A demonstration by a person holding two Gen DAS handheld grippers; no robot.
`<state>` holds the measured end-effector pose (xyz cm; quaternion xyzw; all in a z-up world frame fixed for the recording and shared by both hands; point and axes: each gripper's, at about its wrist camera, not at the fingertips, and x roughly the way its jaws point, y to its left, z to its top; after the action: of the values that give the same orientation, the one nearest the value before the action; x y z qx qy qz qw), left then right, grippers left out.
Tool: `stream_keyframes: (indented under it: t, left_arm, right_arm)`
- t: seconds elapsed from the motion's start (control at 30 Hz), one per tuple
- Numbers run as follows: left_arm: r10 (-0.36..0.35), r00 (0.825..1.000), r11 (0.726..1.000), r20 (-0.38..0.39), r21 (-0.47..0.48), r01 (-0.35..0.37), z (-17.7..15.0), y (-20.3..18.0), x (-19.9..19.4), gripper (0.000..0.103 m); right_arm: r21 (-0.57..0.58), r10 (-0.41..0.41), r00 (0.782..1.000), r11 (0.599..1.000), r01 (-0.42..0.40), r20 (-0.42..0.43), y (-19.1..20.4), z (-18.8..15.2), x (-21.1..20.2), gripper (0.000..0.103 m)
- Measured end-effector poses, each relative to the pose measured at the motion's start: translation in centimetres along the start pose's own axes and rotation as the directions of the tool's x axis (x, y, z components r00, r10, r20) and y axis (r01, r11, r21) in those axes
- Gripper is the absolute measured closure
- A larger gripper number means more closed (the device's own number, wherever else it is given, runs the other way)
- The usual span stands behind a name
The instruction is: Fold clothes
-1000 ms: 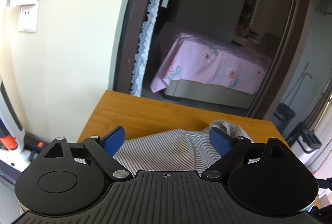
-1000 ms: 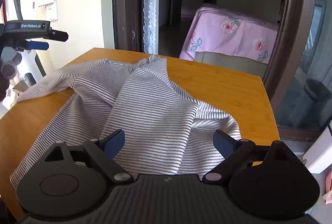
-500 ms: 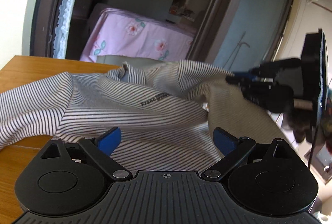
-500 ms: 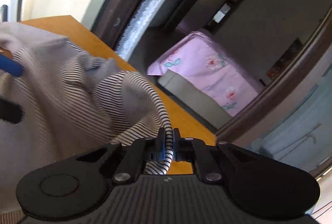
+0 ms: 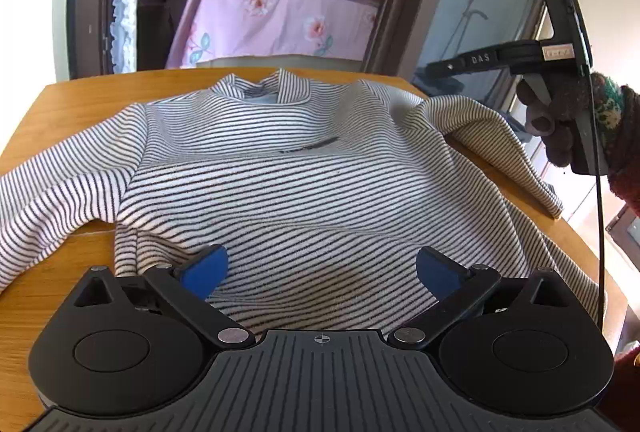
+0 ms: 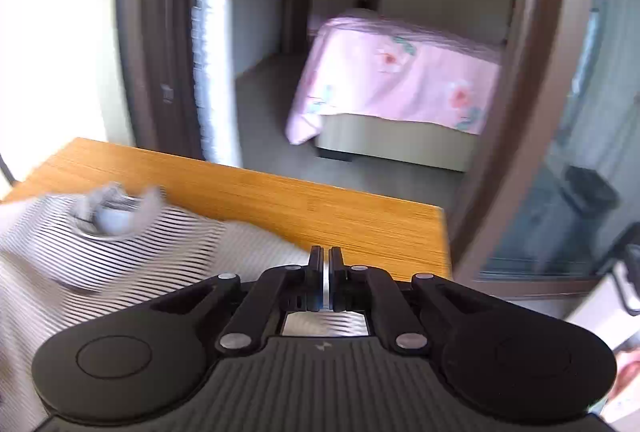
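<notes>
A striped long-sleeved sweater (image 5: pixel 304 184) lies front up on the wooden table (image 5: pixel 76 100), its collar (image 5: pixel 276 88) at the far side. My left gripper (image 5: pixel 320 268) hovers open over the hem, blue pads apart with only the cloth below them. At the right, a gloved hand (image 5: pixel 560 120) holds my right gripper (image 5: pixel 430 70) above the raised right sleeve (image 5: pixel 492 136). In the right wrist view that gripper (image 6: pixel 325 272) is shut, a sliver of striped cloth pinched between its pads. The sweater (image 6: pixel 120 252) appears blurred to its left.
Beyond the table's far edge (image 6: pixel 320 204) a dark-framed doorway (image 5: pixel 392 12) opens onto a bed with a pink floral cover (image 5: pixel 272 20). A lace curtain (image 5: pixel 122 0) hangs at the left of the doorway. The table's right edge (image 5: pixel 576 232) lies under the lifted sleeve.
My right gripper went from open to shut on the sweater and carried its edge out to the right. The crumpled sweater now lies spread out. My left gripper stayed open.
</notes>
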<state>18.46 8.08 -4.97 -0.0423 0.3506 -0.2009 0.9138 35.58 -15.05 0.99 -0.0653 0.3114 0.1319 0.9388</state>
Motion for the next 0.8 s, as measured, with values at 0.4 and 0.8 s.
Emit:
stream_keyframes:
  t: [0.4, 0.8]
  left_arm:
    - [-0.001, 1.0, 1.0, 0.004, -0.019, 0.001, 0.0, 0.7, -1.0, 0.0]
    - [0.004, 1.0, 1.0, 0.006, 0.006, -0.004, 1.4, 1.3, 0.7, 0.0]
  right_arm:
    - [-0.306, 0.155, 0.988, 0.94, -0.154, -0.019, 15.9, -1.1, 7.9, 0.04]
    - [0.112, 0.222, 0.975, 0.968, -0.223, 0.019, 8.5, -2.3, -0.6, 0.048]
